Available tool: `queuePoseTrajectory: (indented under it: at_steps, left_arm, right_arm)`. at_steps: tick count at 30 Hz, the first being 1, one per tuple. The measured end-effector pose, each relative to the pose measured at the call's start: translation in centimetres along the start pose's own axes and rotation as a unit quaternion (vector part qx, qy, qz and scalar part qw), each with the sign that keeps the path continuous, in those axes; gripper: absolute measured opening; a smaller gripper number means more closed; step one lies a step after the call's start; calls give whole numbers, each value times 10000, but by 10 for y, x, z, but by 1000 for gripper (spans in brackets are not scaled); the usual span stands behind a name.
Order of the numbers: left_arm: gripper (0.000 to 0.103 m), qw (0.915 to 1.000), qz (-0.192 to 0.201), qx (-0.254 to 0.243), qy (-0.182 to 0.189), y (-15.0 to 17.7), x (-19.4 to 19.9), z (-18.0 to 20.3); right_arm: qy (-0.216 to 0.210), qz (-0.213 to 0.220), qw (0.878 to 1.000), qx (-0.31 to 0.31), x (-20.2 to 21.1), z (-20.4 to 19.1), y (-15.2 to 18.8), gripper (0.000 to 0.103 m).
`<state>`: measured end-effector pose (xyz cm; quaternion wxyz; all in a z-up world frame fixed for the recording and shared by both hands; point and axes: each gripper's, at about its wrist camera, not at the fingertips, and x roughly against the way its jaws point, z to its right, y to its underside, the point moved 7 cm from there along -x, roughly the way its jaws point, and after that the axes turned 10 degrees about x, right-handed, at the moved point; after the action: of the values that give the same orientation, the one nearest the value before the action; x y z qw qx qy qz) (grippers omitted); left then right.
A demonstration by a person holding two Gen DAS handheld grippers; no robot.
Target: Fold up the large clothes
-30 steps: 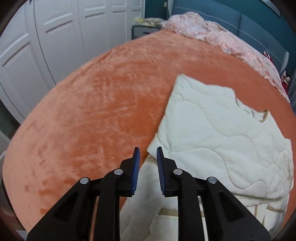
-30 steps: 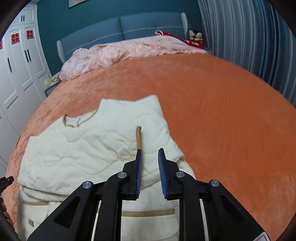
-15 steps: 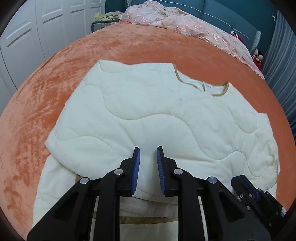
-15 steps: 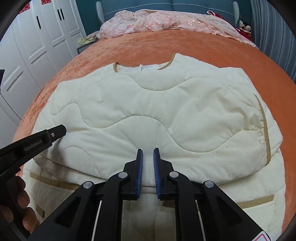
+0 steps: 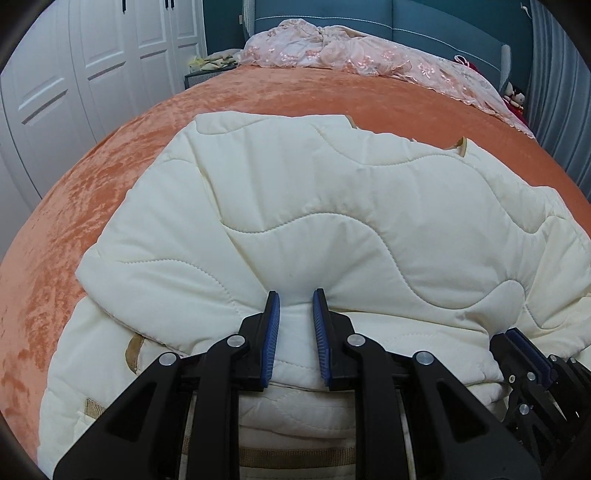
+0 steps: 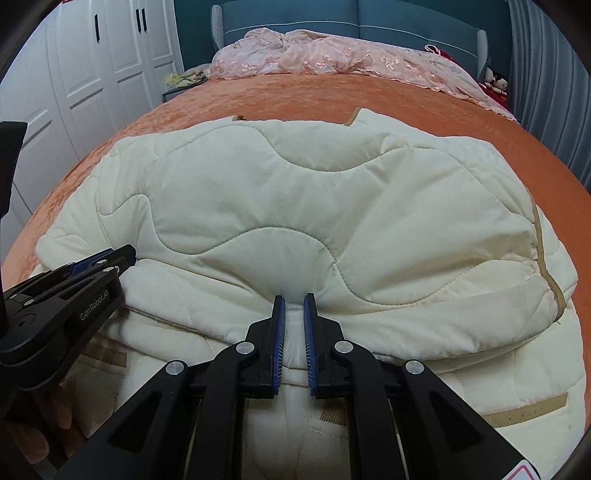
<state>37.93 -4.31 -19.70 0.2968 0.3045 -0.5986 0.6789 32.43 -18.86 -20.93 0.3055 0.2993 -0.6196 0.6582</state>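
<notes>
Cream quilted coat on the bed, its folded edge pinched by both grippers.

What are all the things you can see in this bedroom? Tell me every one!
Quilted jacket: one, cream with tan trim, lying on the bedspread.
Bedspread: one, orange, covering the bed.
Lace cover: one, pink, bunched by the headboard.
Headboard: one, blue, far end.
Wardrobe doors: several, white, left side.
Curtain: one, grey-blue, right side.
Soft toys: red and white, count unclear, far right corner.
Left gripper: black with blue pads, pinching the jacket's near fold.
Right gripper: same colours, pinching the fold alongside.
</notes>
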Motion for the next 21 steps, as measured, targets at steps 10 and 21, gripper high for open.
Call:
queuePoseTrajectory:
  at_steps: [10, 21]
  left_arm:
    - [18, 9998, 206, 35, 20, 3, -4, -2]
    - [23, 9983, -268, 228, 457, -16, 16, -9]
  right_arm:
    - [-49, 99, 9999, -81, -3, 0, 2, 8]
    - [-890, -212, 9938, -638, 17, 19, -15, 13]
